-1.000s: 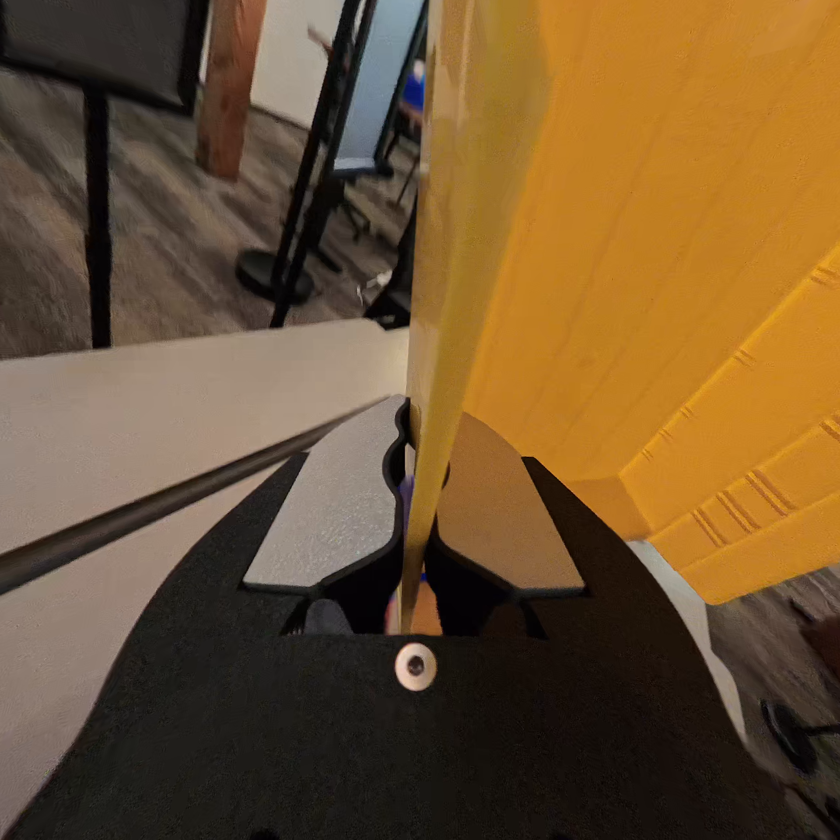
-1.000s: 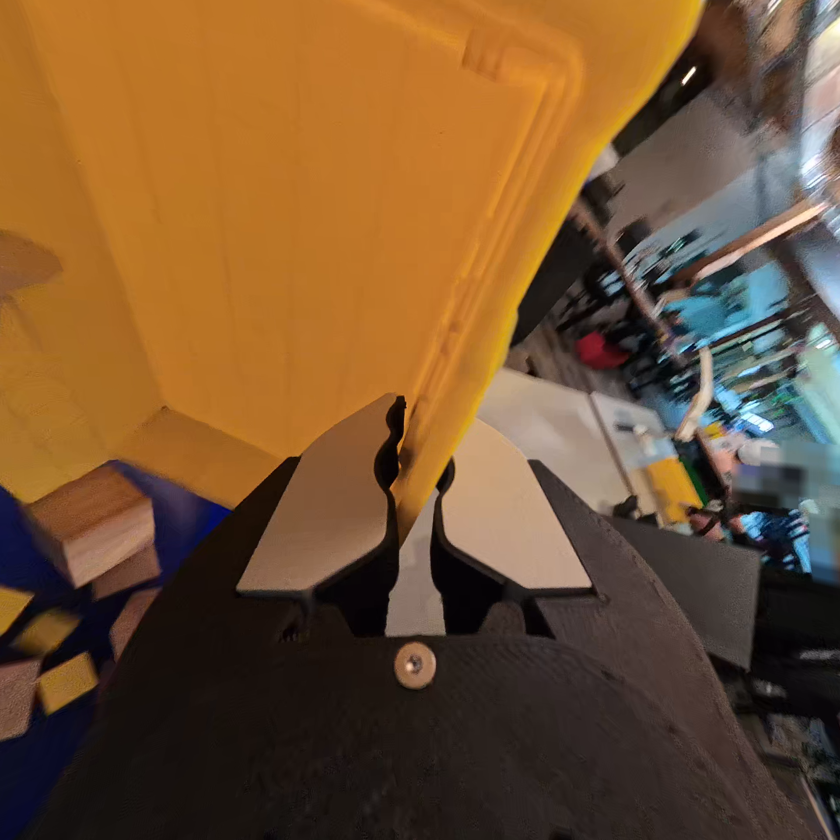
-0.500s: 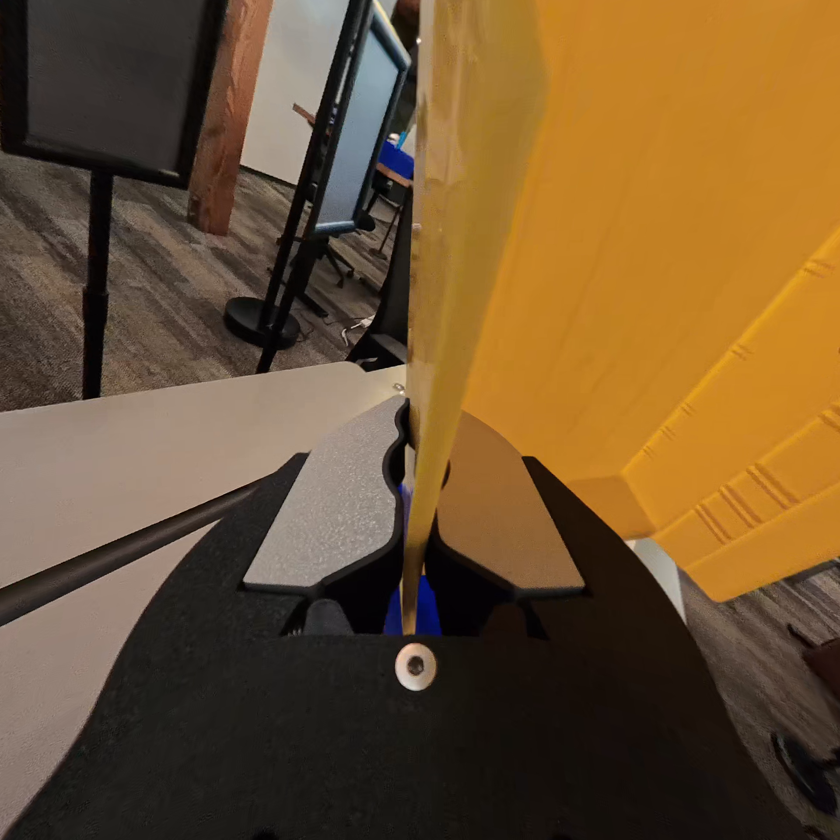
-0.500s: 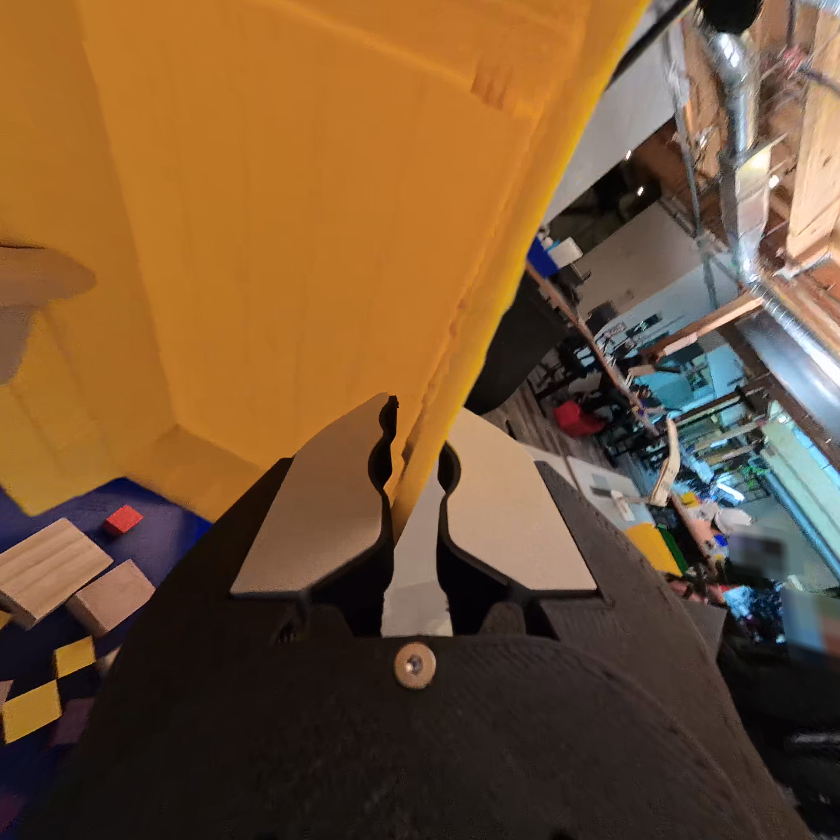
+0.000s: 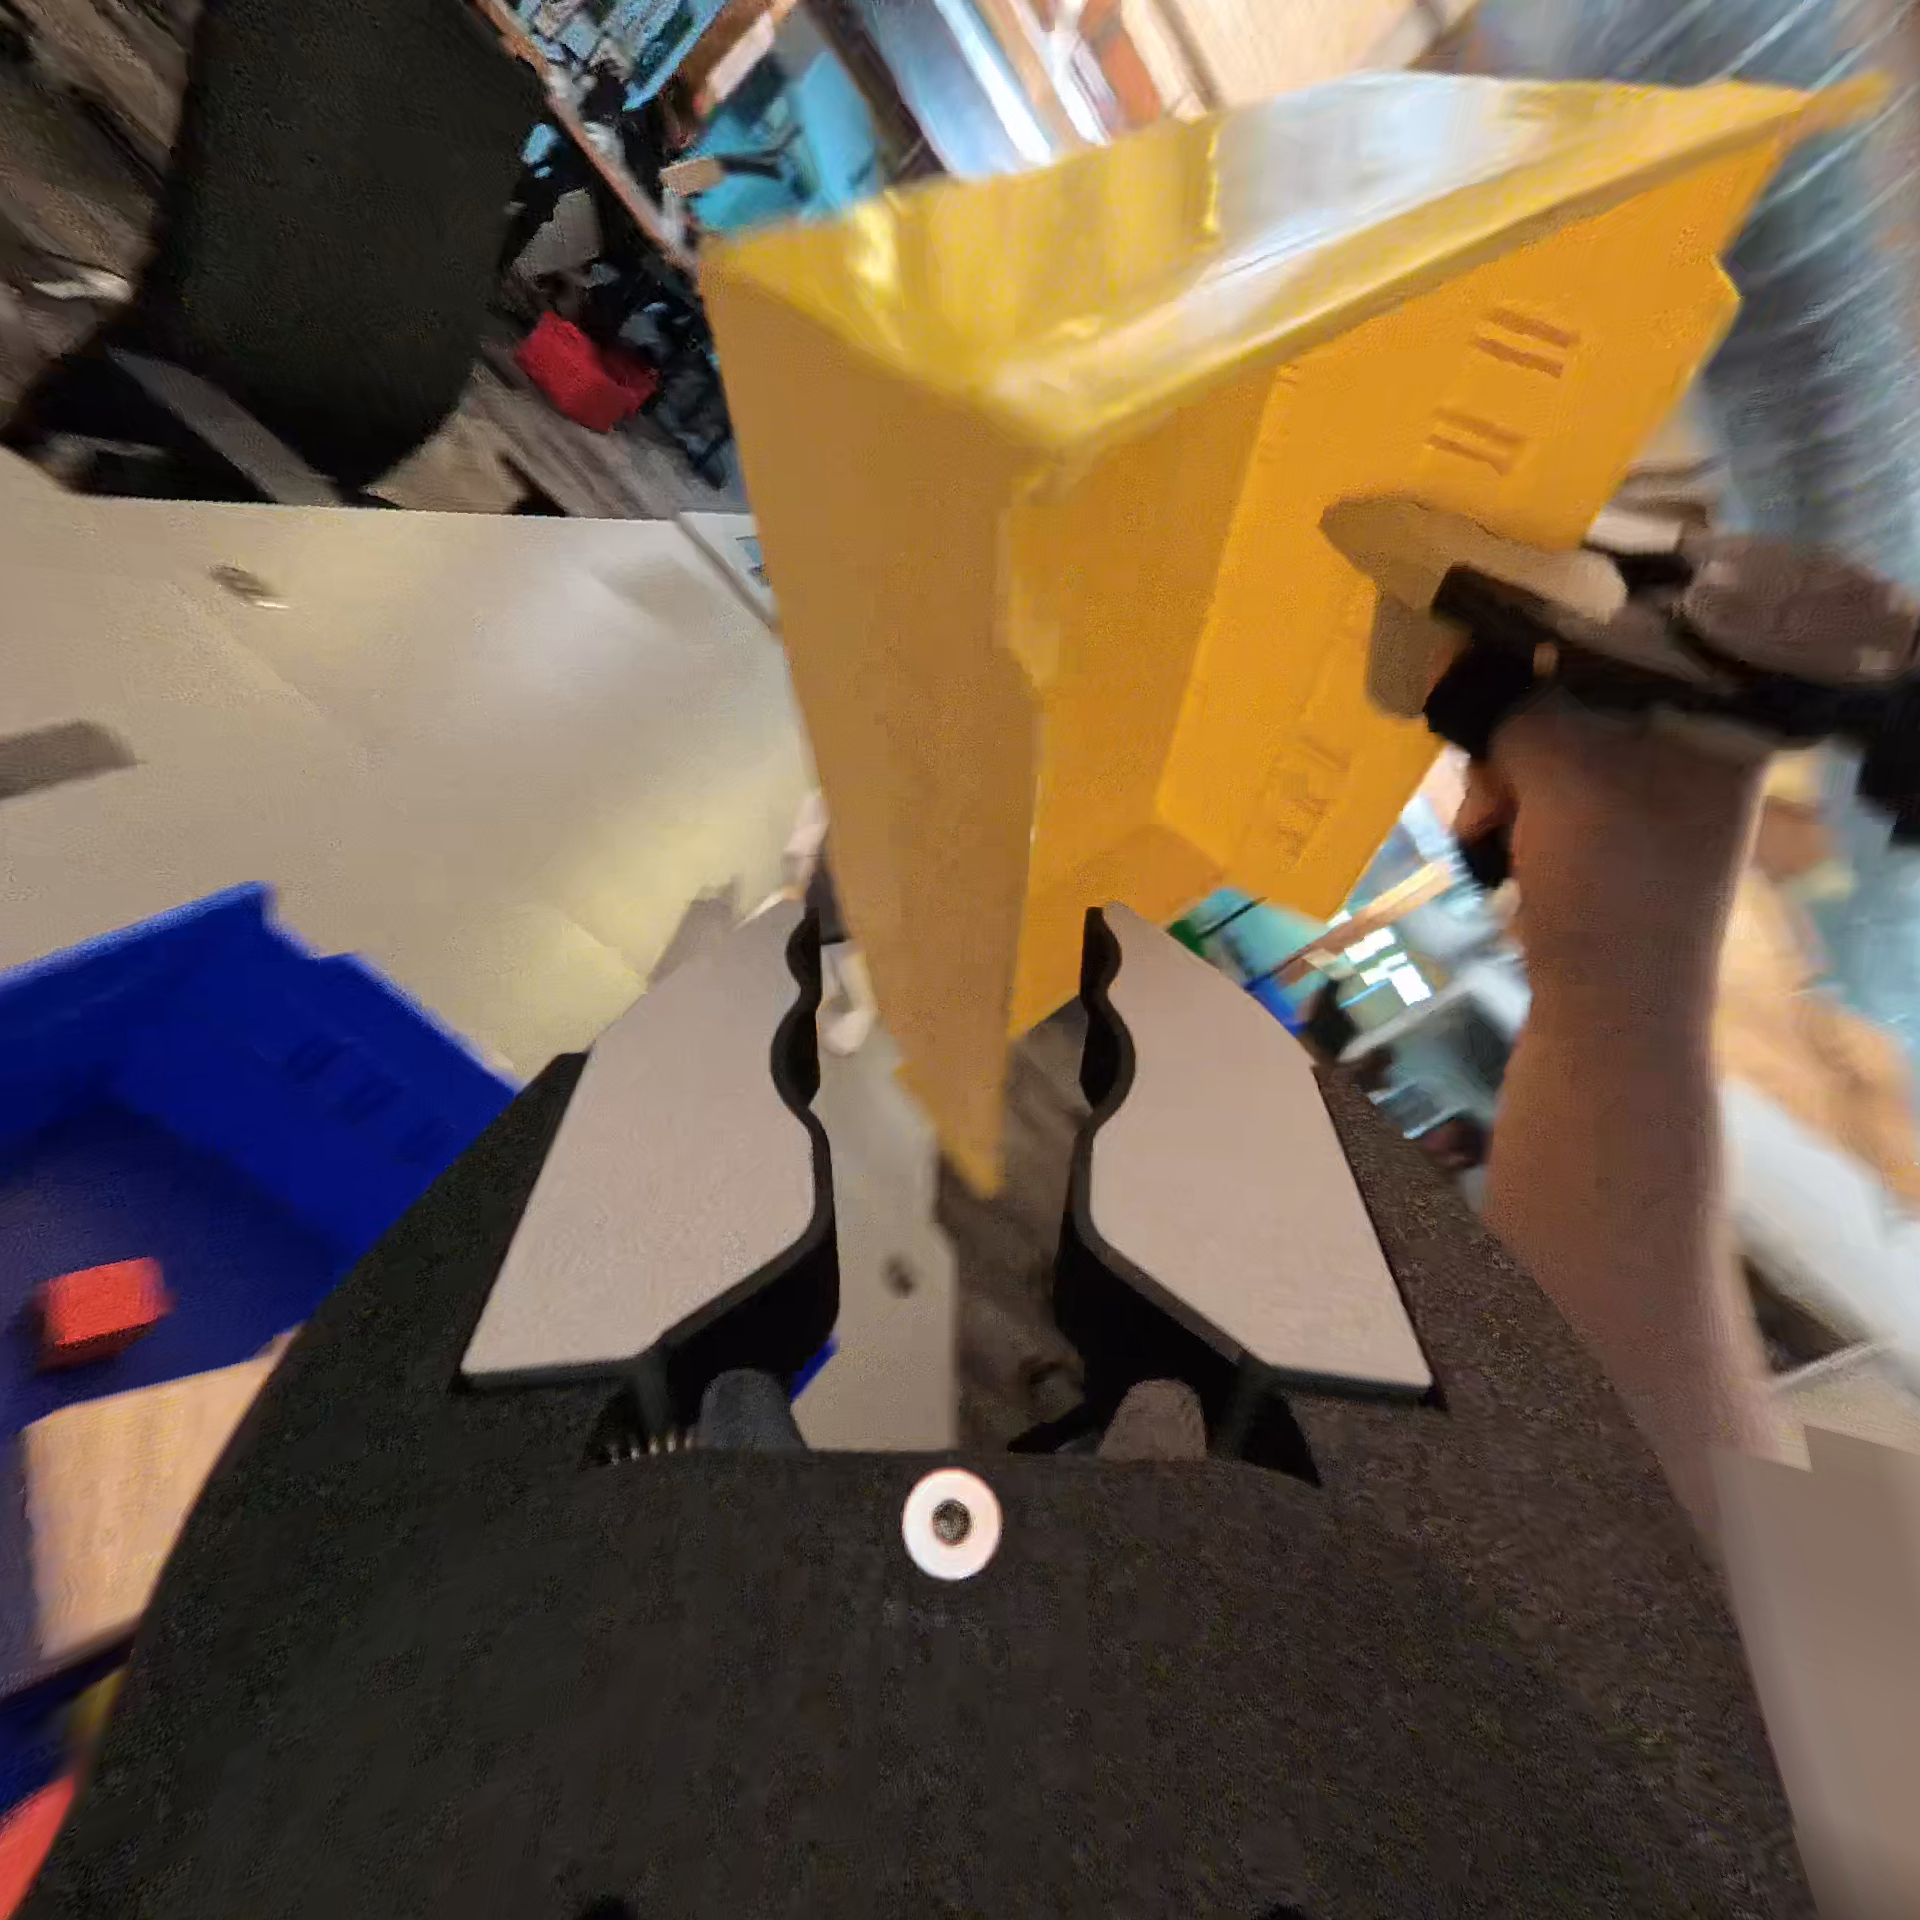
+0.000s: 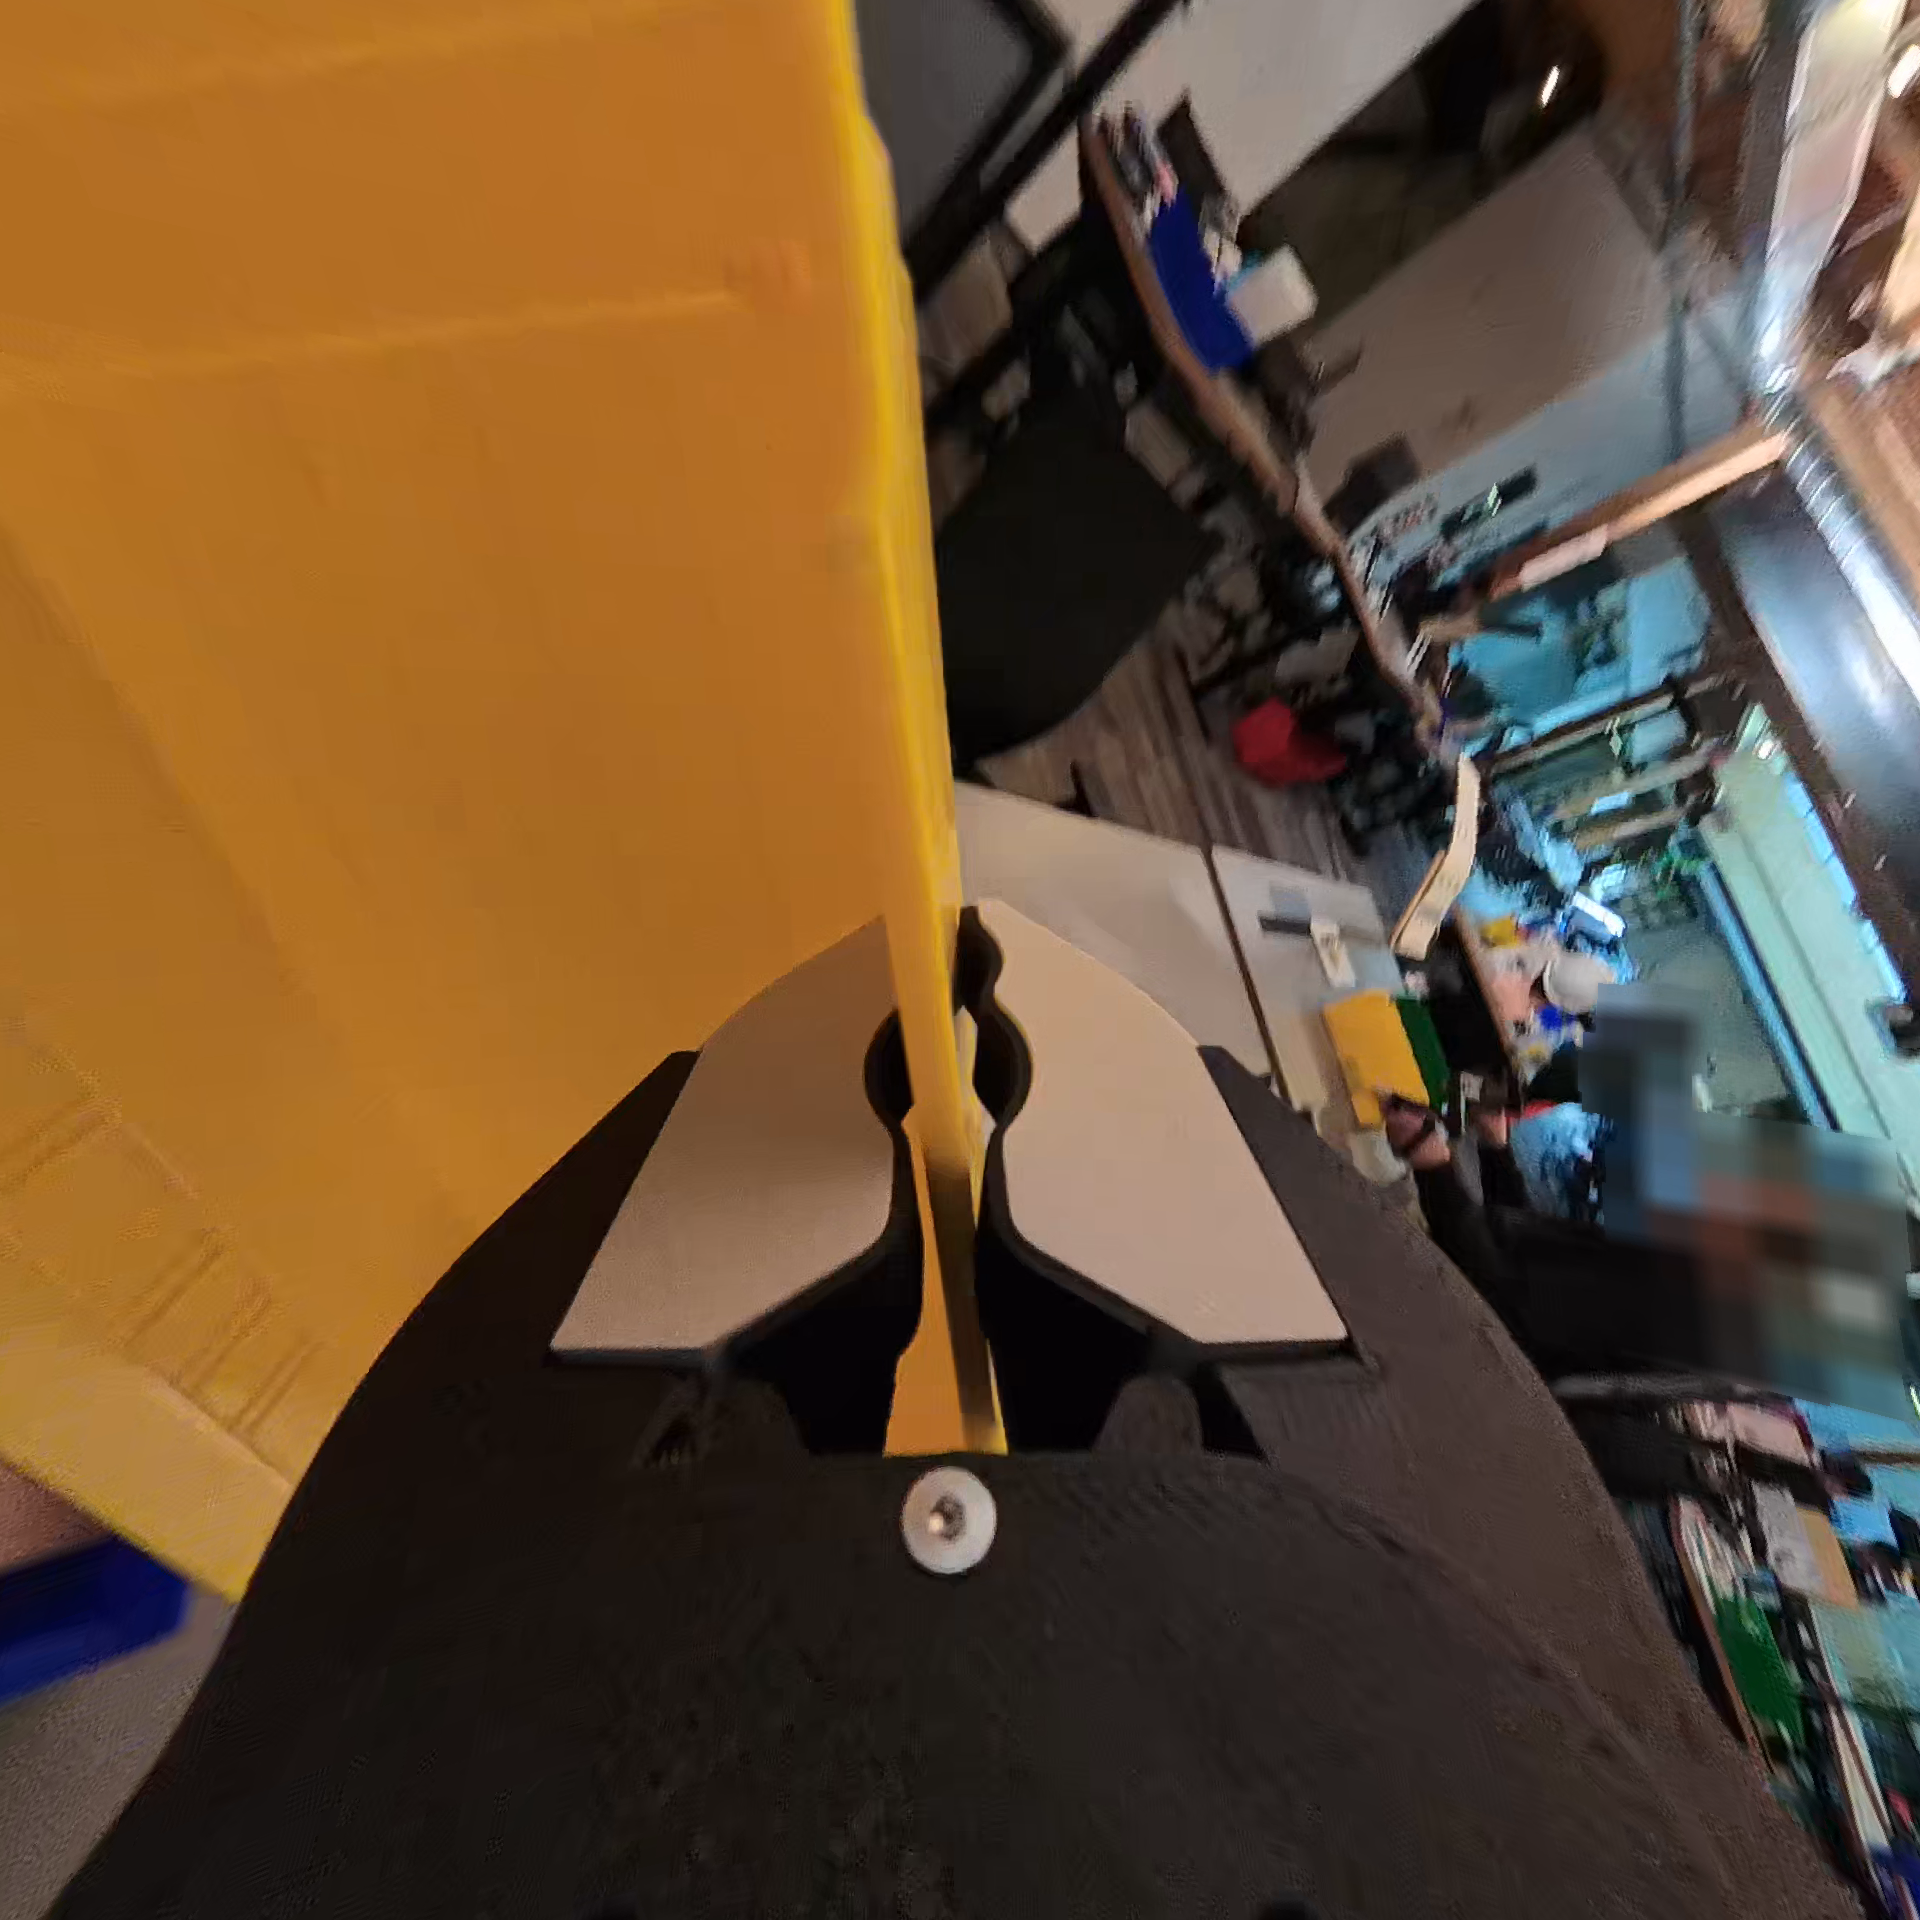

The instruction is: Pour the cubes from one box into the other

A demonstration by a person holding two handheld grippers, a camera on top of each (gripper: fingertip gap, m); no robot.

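Observation:
The yellow box (image 5: 1143,468) hangs tilted in the air, and no cubes show inside it. My left gripper (image 5: 951,925) is open; a corner edge of the box wall stands between its fingers with a gap on each side. My right gripper (image 6: 932,920) is shut on the yellow box's (image 6: 416,623) thin wall. It also shows in the left wrist view (image 5: 1455,613), clamped on the box's far side, with a hand (image 5: 1600,883) holding it. The blue box (image 5: 208,1018) sits low at the left with a red cube (image 5: 99,1309) and a wooden block (image 5: 125,1475) in it.
A pale table (image 5: 364,675) lies under both boxes. A corner of the blue box (image 6: 73,1631) shows at the lower left of the right wrist view. Behind are a dark chair (image 5: 343,229), desks and office clutter.
My left gripper opened and let go of the yellow box's wall, and its view swung. My right gripper's fingers closed tighter on the opposite wall. The box now hangs from the right gripper alone.

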